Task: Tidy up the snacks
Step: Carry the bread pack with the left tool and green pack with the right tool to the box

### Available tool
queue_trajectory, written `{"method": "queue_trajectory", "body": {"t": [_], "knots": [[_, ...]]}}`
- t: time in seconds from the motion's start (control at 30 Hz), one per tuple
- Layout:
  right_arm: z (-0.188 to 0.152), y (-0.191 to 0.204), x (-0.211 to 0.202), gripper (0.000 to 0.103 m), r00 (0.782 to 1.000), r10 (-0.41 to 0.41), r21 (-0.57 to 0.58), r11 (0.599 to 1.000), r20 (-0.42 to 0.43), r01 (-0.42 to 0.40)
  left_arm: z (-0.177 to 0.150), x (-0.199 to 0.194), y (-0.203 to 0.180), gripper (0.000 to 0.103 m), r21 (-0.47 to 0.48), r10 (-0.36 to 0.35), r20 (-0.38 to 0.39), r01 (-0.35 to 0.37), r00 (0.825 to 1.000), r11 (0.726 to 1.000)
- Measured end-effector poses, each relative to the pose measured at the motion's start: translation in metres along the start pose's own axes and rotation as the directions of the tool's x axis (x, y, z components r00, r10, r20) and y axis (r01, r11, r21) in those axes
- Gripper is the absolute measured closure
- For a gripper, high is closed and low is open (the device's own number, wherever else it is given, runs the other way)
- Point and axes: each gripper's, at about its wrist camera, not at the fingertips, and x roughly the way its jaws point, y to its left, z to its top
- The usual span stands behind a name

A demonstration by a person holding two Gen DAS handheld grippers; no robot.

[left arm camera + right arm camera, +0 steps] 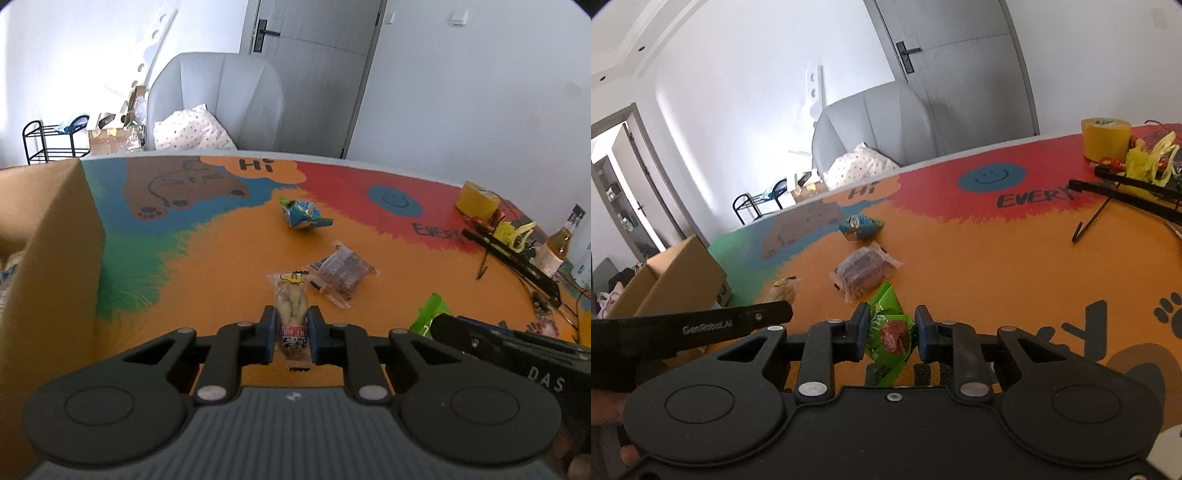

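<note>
the left claw (291, 317) is squeezing a see-through snack pack (291, 299) with a yellow cartoon at its top. both pads are pressing on the sides of the pack, and the pack is pointing toward 12 o'clock, sticking out past the fingertips. the right claw (892, 325) is squeezing a green snack pack (892, 332) with a red picture on it. its pads are pinching the pack from both sides, and the pack is bulging out between them.

in the left view, a clear pack of brown snacks (341, 275) is lying on the table at about 1 o'clock from the claw, just beside the held pack. a blue and green snack bag (304, 214) is lying farther off, at about 12 o'clock. the green pack is peeking in at 3 o'clock, next to the dark body of the other claw.

in the right view, the brown pack is lying near the claw at about 11 o'clock, and the blue bag is lying past it. the other claw is poking in at 9 o'clock.

a cardboard box (48, 240) is standing on the left part of the table (229, 251), at about 10 o'clock in both views. the table top is painted orange, red, blue and green. a roll of yellow tape (1106, 138) is sitting far off at 2 o'clock, near a bottle (561, 243) and some black wires. a grey chair (221, 99) with a dotted pillow is standing behind the table.
</note>
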Motion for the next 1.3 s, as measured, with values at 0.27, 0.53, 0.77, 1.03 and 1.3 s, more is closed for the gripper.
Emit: {"method": "queue_trajectory", "body": {"t": [0.27,0.53,0.77,1.03,1.3], "knots": [[0.004,0.013,-0.011,0.079,0.999,0.018,-0.009,1.000,0.029,-0.018,0.002,-0.029,0.004,0.086,-0.004,-0.009,0.036,0.010,0.999,1.000],[0.010,0.034,-0.013,0.079,0.998,0.048,-0.034,0.998,0.044,-0.046,0.005,-0.052,0.015,0.086,-0.017,-0.011,0.062,0.012,0.998,1.000],[0.016,0.058,-0.014,0.079,0.995,0.074,-0.074,0.995,0.065,-0.069,0.011,-0.074,0.031,0.086,-0.033,-0.014,0.109,0.017,0.994,0.999],[0.021,0.087,-0.016,0.079,0.990,0.115,-0.112,0.988,0.079,-0.106,0.016,-0.099,0.055,0.086,-0.064,0.006,0.147,0.003,0.989,0.998],[0.026,0.115,-0.016,0.079,0.983,0.164,-0.150,0.977,0.087,-0.150,0.018,-0.124,0.077,0.086,-0.080,0.034,0.176,-0.020,0.984,0.997]]}}
